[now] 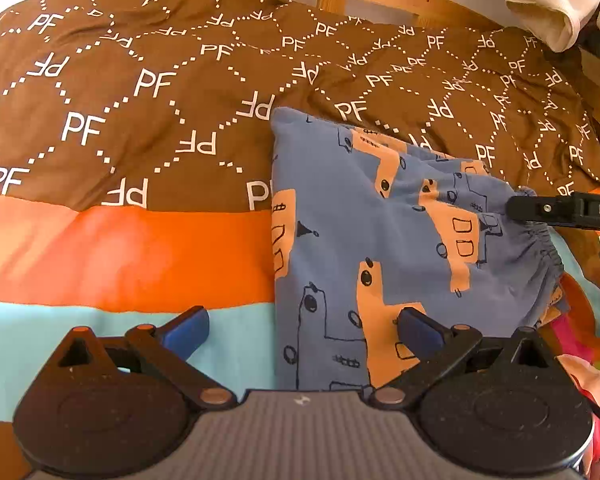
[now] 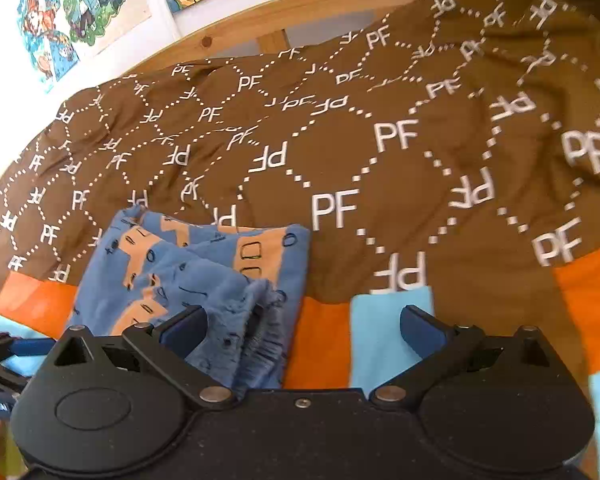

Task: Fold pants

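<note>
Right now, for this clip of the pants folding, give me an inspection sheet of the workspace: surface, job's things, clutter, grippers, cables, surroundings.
Surface: brown duvet printed with PF letters, with orange and light blue bands; rumpled, not flat.
Job's things: blue pants with orange print, folded into a compact stack, gathered waistband toward the right gripper.
Clutter: cream cloth at the far corner; pink and yellow fabric beside the pants.
Grippers: left gripper open, over the pants' near edge; right gripper open, at the waistband, gripping nothing.
Cables: nothing seen.
Surroundings: wooden bed frame, white wall, colourful drawings pinned up.
</note>
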`<act>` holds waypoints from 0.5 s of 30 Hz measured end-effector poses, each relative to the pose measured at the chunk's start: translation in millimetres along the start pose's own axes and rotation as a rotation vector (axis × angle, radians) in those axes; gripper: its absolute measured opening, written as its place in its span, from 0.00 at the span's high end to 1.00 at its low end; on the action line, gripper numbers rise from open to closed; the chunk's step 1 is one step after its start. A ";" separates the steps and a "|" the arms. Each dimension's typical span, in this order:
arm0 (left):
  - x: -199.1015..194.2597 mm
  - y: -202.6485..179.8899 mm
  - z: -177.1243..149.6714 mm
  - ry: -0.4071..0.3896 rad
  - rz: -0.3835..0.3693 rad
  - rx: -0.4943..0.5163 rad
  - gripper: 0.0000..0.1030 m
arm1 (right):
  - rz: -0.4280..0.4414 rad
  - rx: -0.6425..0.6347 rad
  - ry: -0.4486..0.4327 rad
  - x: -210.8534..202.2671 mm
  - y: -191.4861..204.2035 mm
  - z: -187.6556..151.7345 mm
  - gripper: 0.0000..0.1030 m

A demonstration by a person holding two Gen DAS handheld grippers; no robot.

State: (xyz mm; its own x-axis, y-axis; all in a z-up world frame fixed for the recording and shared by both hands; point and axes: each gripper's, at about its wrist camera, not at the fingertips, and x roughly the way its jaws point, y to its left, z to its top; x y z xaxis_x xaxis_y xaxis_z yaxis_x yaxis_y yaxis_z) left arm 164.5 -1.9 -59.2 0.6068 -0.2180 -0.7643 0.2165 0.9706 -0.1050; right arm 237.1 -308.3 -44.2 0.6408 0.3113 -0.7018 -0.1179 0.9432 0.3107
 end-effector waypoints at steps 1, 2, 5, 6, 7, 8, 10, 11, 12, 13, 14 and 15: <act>-0.5 -1.0 -0.6 -0.003 -0.001 0.002 0.00 | 0.009 -0.001 0.000 2.5 0.9 0.7 0.01; 0.3 -0.5 -0.2 -0.006 -0.002 0.004 0.00 | 0.016 -0.007 0.000 5.1 2.3 1.8 0.01; 0.8 -0.1 -0.4 -0.013 -0.003 0.001 0.00 | 0.024 -0.028 0.001 13.1 7.1 6.9 0.01; 1.0 0.6 -0.3 -0.016 -0.005 -0.002 0.00 | 0.028 -0.026 -0.004 15.5 8.6 8.9 0.01; 1.4 1.1 0.2 -0.017 -0.007 -0.004 0.00 | 0.037 -0.020 -0.007 17.0 9.1 10.2 0.01; 1.6 1.4 0.6 -0.019 -0.009 -0.006 0.00 | 0.050 -0.010 -0.010 19.1 9.8 11.4 0.01; 2.1 2.8 1.7 -0.026 -0.014 -0.014 0.00 | 0.071 0.012 -0.007 23.7 8.8 13.7 0.01; 2.0 3.1 1.7 -0.031 -0.015 -0.019 0.00 | 0.078 0.023 -0.007 25.2 7.9 14.5 0.01; 2.1 4.0 1.9 -0.036 -0.020 -0.025 0.00 | 0.083 0.036 -0.010 27.1 6.9 14.9 0.01; 0.9 4.8 0.9 -0.041 -0.026 -0.030 0.00 | 0.089 0.055 -0.018 27.7 4.9 15.0 0.01; 0.9 5.8 1.5 -0.046 -0.034 -0.036 0.00 | 0.100 0.081 -0.030 27.4 2.6 14.8 0.01; 0.8 7.2 1.9 -0.053 -0.046 -0.046 0.00 | 0.114 0.110 -0.041 27.1 0.0 14.4 0.01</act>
State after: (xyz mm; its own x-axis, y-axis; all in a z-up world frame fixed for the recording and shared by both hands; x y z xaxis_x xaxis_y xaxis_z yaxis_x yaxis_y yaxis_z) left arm 168.0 4.7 -59.3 0.6368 -0.2661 -0.7237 0.2103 0.9629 -0.1691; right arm 265.4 -301.5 -53.9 0.6585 0.4081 -0.6323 -0.1091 0.8831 0.4564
